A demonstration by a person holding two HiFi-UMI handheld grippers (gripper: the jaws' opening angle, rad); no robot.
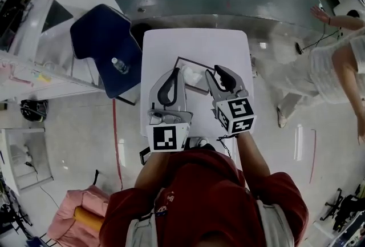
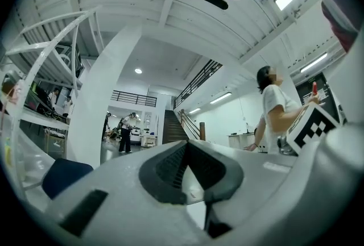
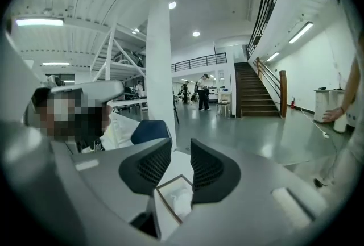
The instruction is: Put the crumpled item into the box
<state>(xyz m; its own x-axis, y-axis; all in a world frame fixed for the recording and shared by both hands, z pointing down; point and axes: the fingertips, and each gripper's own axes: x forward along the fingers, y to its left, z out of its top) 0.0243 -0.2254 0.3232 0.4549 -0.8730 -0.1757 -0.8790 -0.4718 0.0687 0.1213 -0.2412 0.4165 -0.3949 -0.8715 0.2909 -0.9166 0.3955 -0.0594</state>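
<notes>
A shallow dark-rimmed box (image 1: 183,61) lies on the small white table (image 1: 194,43), and a crumpled white item (image 1: 191,76) rests inside it. My left gripper (image 1: 175,71) hovers at the box's left side; its jaws meet at the tips with nothing held. My right gripper (image 1: 218,69) hangs at the box's right edge with a narrow gap between its jaws, empty. In the right gripper view the box (image 3: 165,185) and the crumpled item (image 3: 183,200) show below the open gripper (image 3: 181,151). In the left gripper view the gripper (image 2: 186,145) points level across the hall, and the box is hidden.
A dark blue chair (image 1: 105,40) with a bottle (image 1: 118,65) on it stands left of the table. A person in white (image 1: 336,69) stands at the right. A pink bundle (image 1: 80,214) lies on the floor at lower left. White desks line the left side.
</notes>
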